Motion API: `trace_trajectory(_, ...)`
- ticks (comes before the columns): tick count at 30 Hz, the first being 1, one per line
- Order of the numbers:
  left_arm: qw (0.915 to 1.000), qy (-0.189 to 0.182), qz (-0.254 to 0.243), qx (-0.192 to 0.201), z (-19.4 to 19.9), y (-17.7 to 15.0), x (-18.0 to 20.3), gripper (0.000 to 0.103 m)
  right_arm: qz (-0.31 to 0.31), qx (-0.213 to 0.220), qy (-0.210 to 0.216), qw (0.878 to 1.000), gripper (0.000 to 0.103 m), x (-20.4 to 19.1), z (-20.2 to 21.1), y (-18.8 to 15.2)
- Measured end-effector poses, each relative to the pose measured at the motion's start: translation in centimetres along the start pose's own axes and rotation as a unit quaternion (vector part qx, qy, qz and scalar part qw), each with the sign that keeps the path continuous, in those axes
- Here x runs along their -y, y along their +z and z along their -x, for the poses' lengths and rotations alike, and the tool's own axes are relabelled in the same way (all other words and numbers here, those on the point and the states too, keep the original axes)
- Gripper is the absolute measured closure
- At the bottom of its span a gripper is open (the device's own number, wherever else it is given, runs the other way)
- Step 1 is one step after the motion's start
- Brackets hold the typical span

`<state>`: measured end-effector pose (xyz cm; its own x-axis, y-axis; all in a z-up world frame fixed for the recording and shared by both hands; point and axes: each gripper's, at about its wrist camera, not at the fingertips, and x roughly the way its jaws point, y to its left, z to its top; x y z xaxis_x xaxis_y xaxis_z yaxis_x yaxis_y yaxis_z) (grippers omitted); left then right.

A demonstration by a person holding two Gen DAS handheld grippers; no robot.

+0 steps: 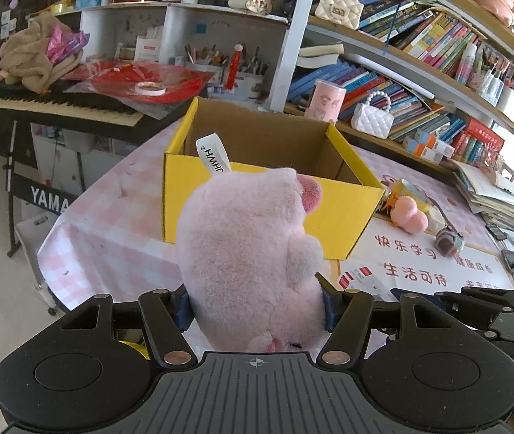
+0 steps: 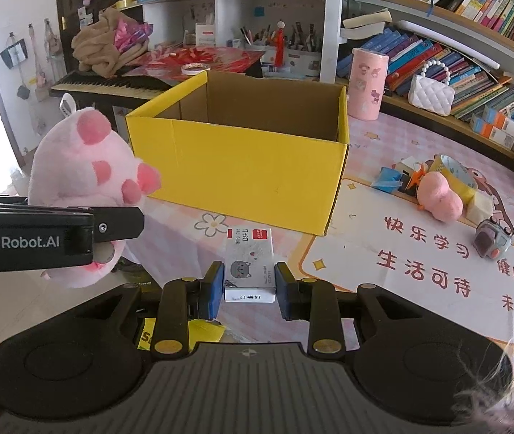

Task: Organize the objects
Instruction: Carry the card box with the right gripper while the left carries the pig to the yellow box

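Both hands were already loaded and stood short of the yellow box, so the step in hand looked like the carry toward it. The left gripper was partly open and clamped on the lower body of a pink plush toy, its blue pads pressed into the fur on either side; the toy stood upright above the jaws, held in the air before the near wall of the box, with a white label sticking up behind its head. In the right wrist view the same toy showed from the front, paw pads outward, to the left of the box and clear of the bench. The right gripper was closed as far as it would go on a small white staple box, gripped across its short sides and lifted above the pink checked cloth. The yellow box stood open, its flaps out of the way, and what could be seen of its inside was bare. More things waited on the bench to the right of it: a small pink soft toy, a roll of tape beside that, and a little grey gadget nearer the front. The next move would likely call for bringing each load over the rim, low enough that it dropped inside rather than on the edge, then opening the jaws. The bulky plush would need the most clearance over the near wall.
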<state>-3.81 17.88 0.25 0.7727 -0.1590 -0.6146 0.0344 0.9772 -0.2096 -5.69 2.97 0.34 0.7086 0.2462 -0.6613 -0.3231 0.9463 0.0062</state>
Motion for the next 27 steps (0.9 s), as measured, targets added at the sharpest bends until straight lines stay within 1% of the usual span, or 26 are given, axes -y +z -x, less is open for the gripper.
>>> trace_trajectory(4,1.0,0.001,0.002,0.007,0.0,0.8,-0.3,0.041,-0.008,-0.001,-0.001,1.0,0.075,0.1,-0.2,0.6)
trace_trajectory(9,0.9996,-0.001,-0.012,0.024,-0.1,2.5,0.0,0.041,-0.021,0.008,-0.003,1.0,0.075,0.5,-0.4,2.2)
trace_trajectory(13,0.999,-0.005,-0.018,0.039,-0.3,4.4,0.3,0.041,-0.032,0.03,-0.002,0.999,0.075,1.1,-0.5,4.3)
trace_trajectory(17,0.9979,-0.005,-0.023,0.06,-0.9,6.6,0.6,0.04,-0.037,0.06,-0.001,0.997,0.075,1.7,-0.8,7.1)
trace_trajectory(20,0.9973,-0.002,-0.021,0.071,-1.9,8.2,0.8,0.04,-0.032,0.081,-0.005,0.996,0.075,2.3,-1.6,8.9)
trace_trajectory(24,0.9968,0.0,-0.029,0.074,-3.9,9.6,1.2,0.04,-0.011,0.097,-0.018,0.995,0.075,2.8,-3.1,10.5)
trace_trajectory(27,0.9976,0.01,-0.027,0.063,-5.8,10.2,1.4,0.04,0.008,0.091,-0.018,0.996,0.075,3.3,-5.1,11.4)
